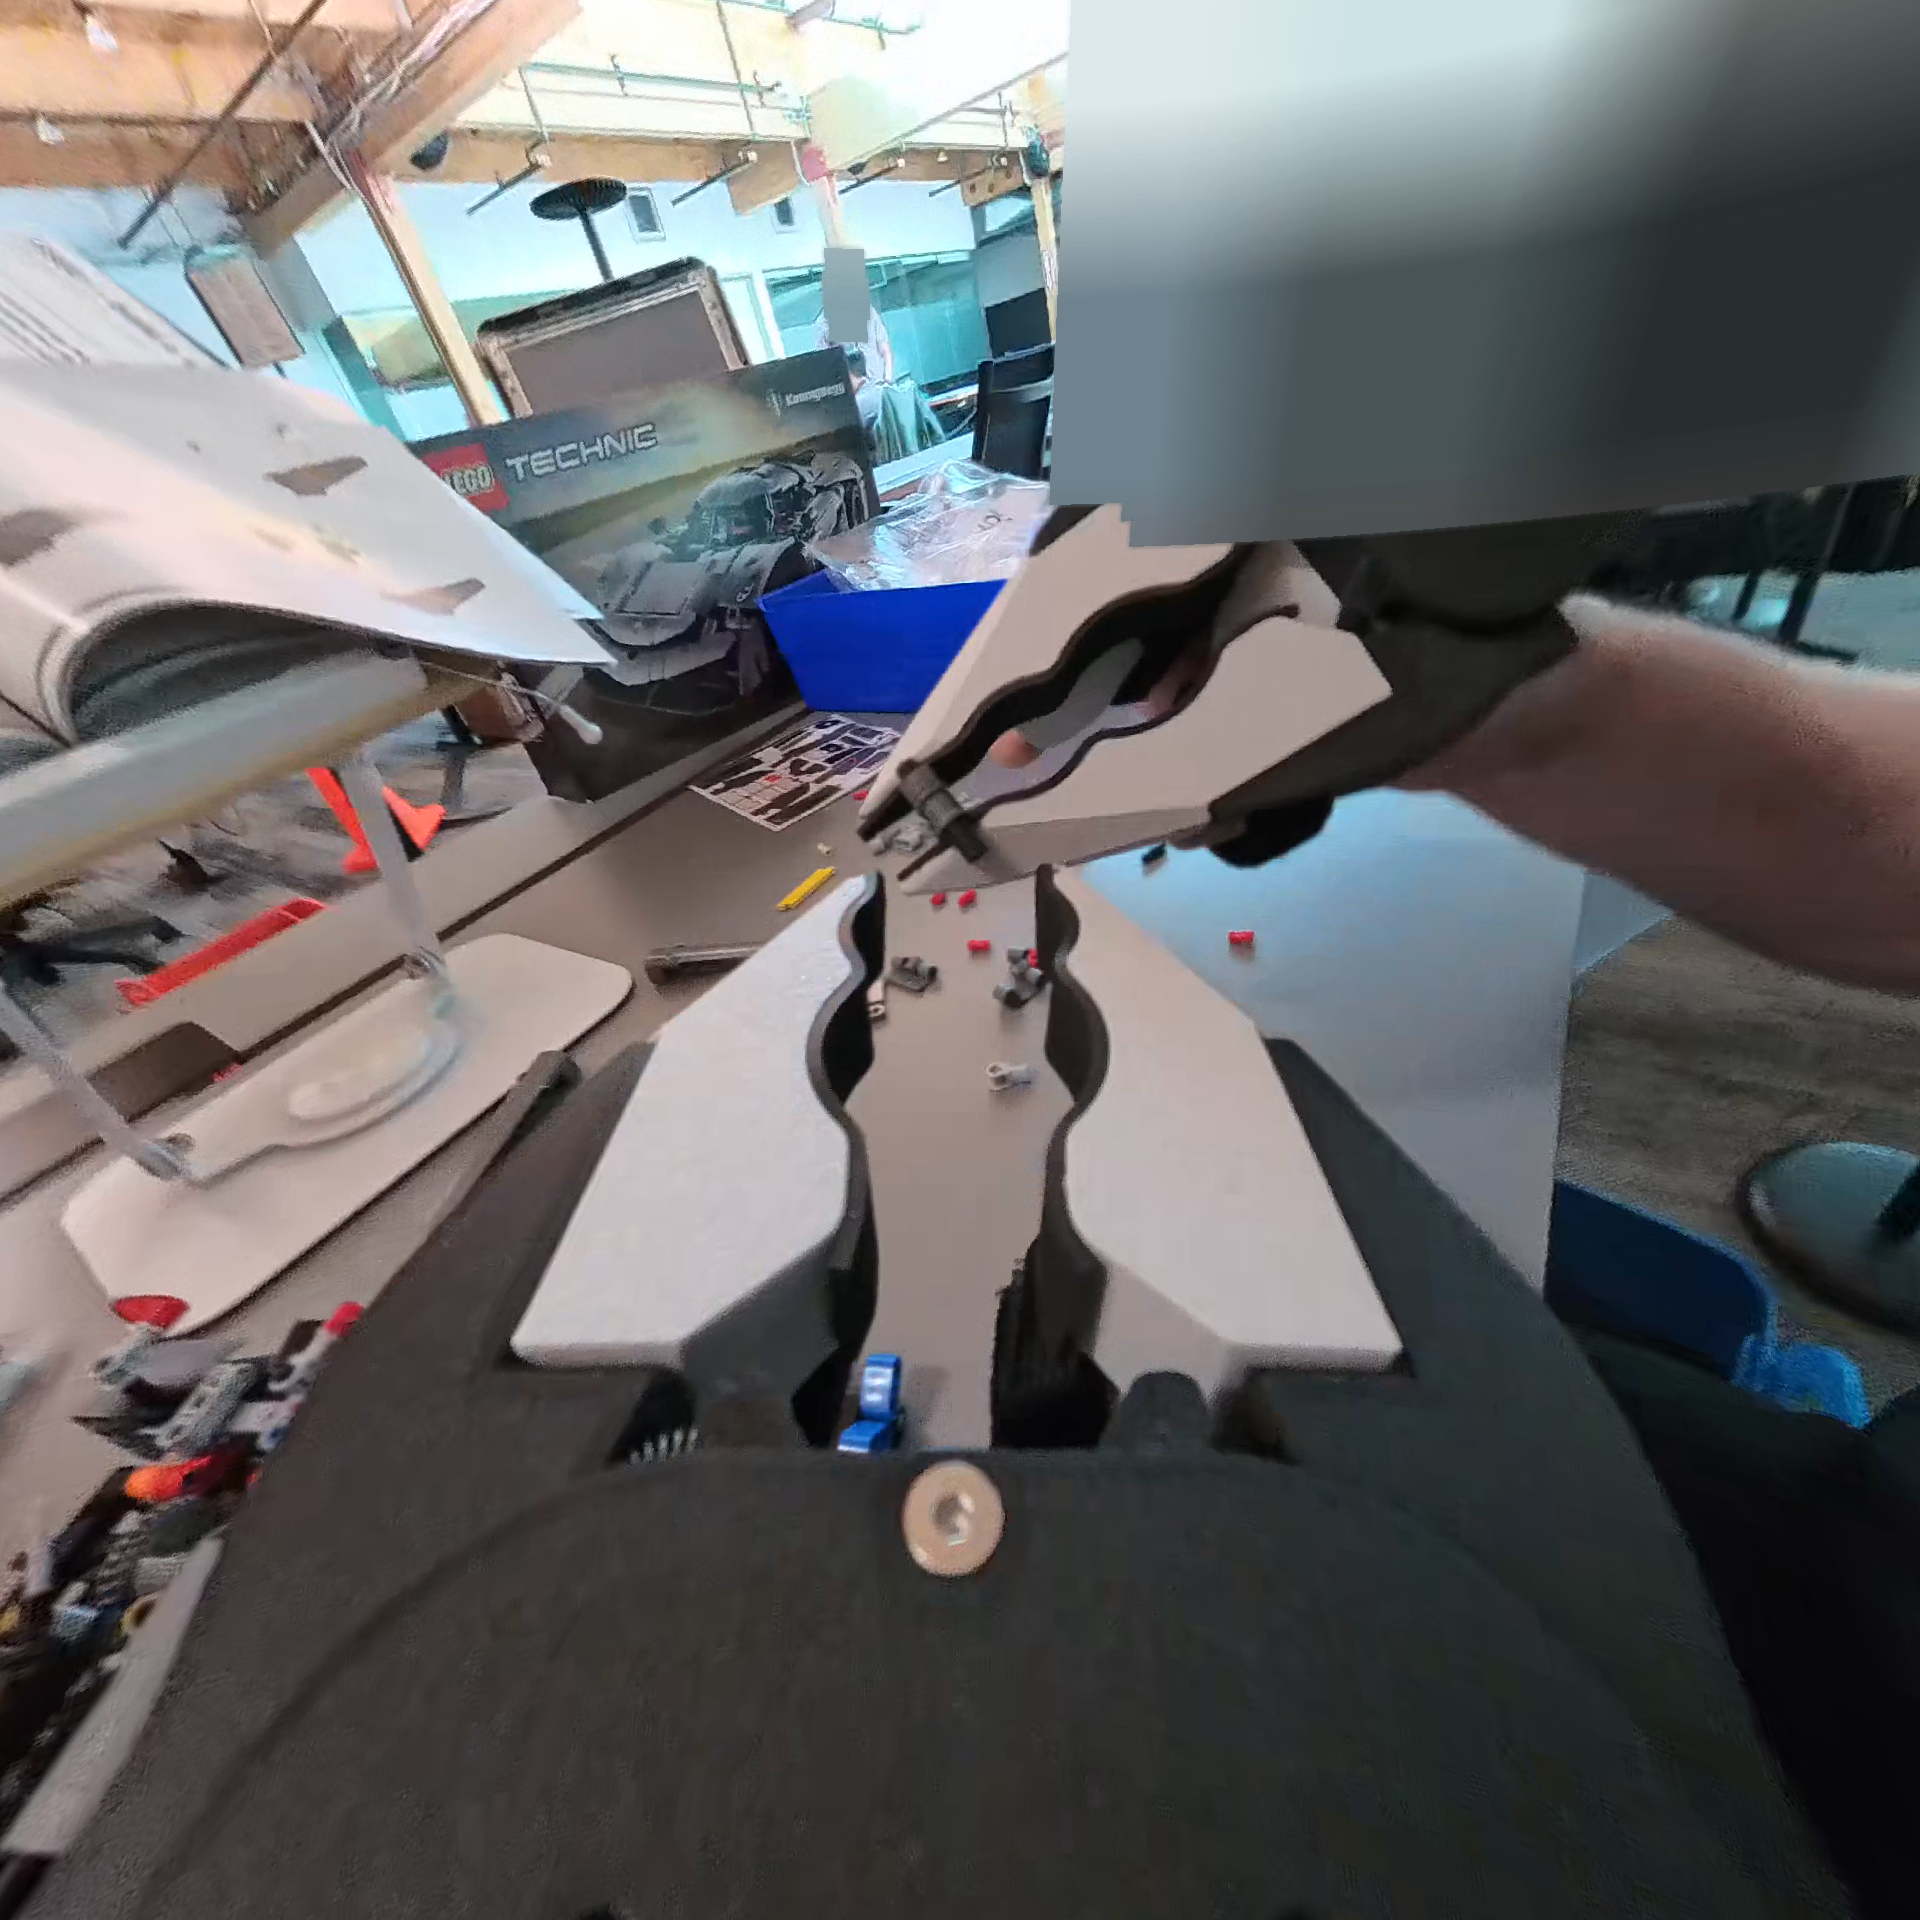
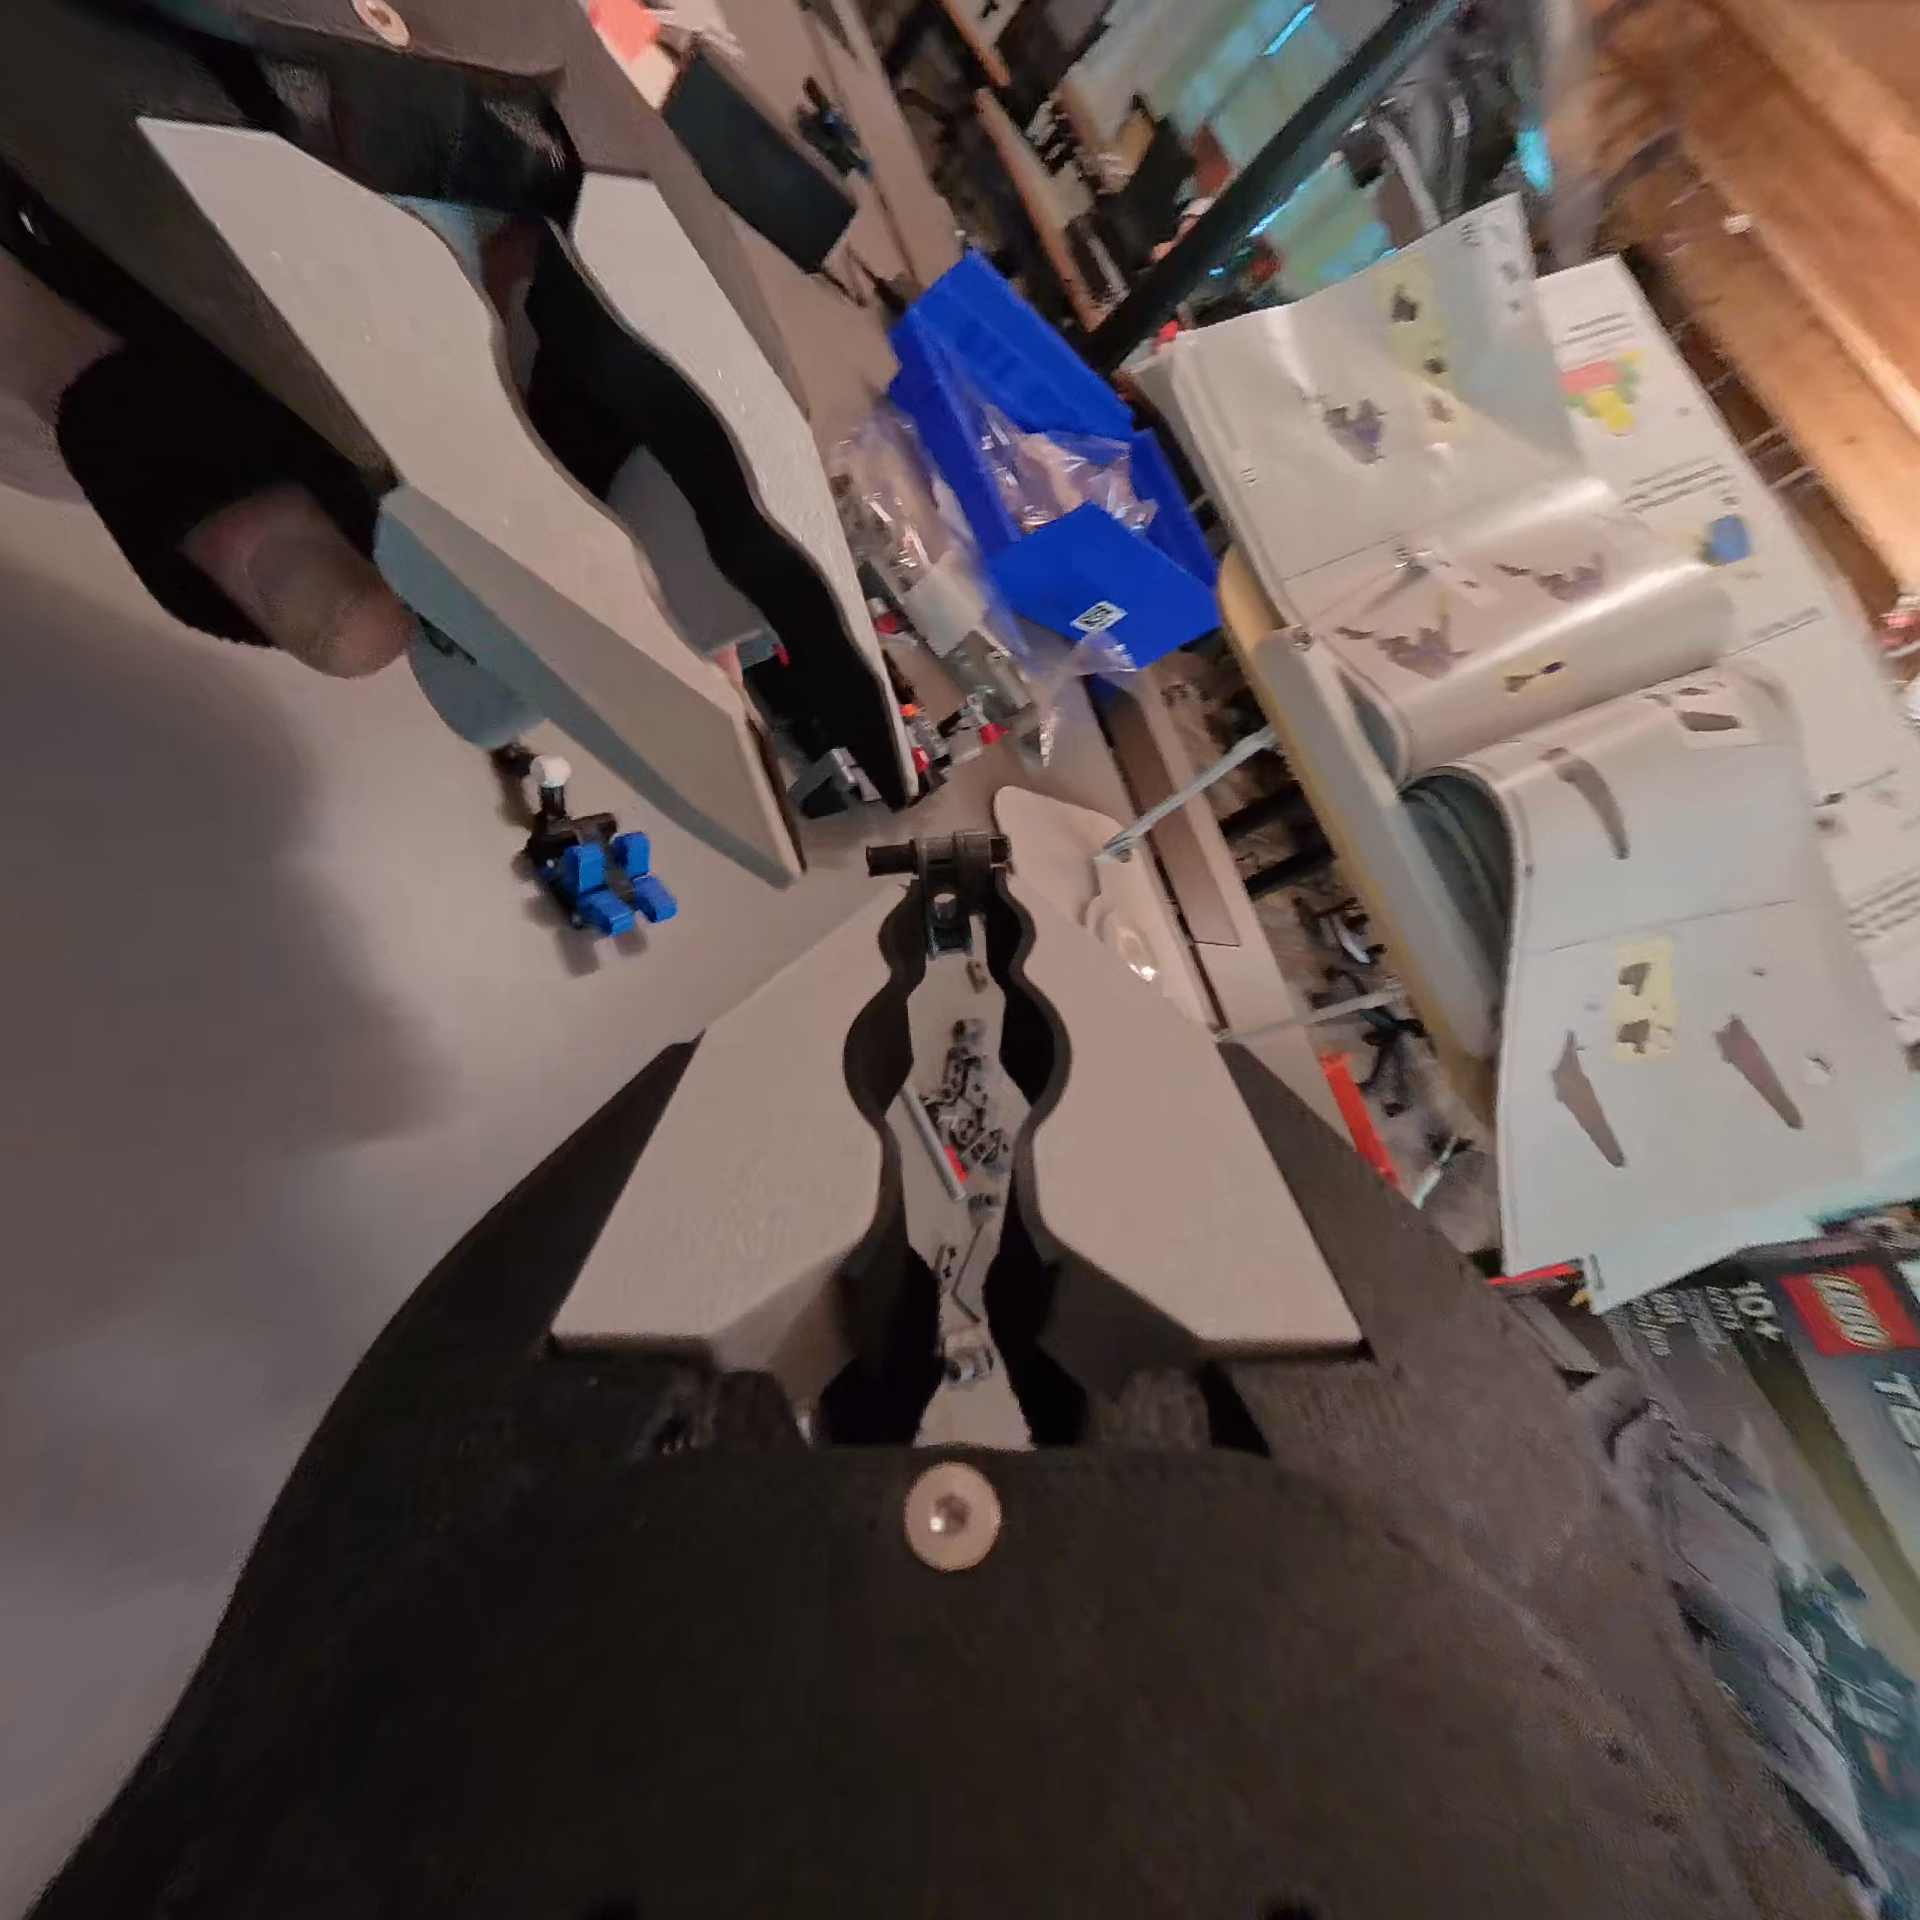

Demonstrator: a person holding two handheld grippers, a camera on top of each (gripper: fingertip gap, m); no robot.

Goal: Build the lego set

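R gripper (image 2: pixel 940 883), white fingers w/ wavy black inner edges, is nearly closed & pinches a small black lego connector piece w/ a cross pin (image 2: pixel 938 868) right at its tips; the pin sticks out sideways past both fingertips. In the left wrist view the same R gripper (image 1: pixel 914 842) comes in from the upper right, held by a person's bare forearm (image 1: pixel 1714 790), w/ the black piece (image 1: pixel 940 805) clamped at its tips, just beyond the L fingertips

L gripper (image 1: pixel 961 894) has its fingers parted by a clear gap, nothing between them. Seen through that gap, on the grey tabletop (image 1: pixel 1351 935): small grey lego connectors (image 1: pixel 1018 982) & tiny red pins (image 1: pixel 977 945); another red pin (image 1: pixel 1238 938) lies right of the fingers. Near the base of the fingers sits a small blue-and-black lego sub-assembly (image 1: pixel 873 1403). In the right wrist view that sub-assembly (image 2: pixel 603 883) rests on the table under the L gripper (image 2: pixel 831 821), left of the R fingertips, not touching either

Left of the L fingers: open white instruction booklet (image 1: pixel 260 520) on a clear stand w/ a white base (image 1: pixel 343 1091), a thin yellow lego axle (image 1: pixel 806 888) & a heap of mixed lego parts (image 1: pixel 156 1455) at lower left. Beyond the fingertips: dark lego set box (image 1: pixel 665 520), blue plastic bin (image 1: pixel 883 644), black-and-white sticker sheet (image 1: pixel 800 769)
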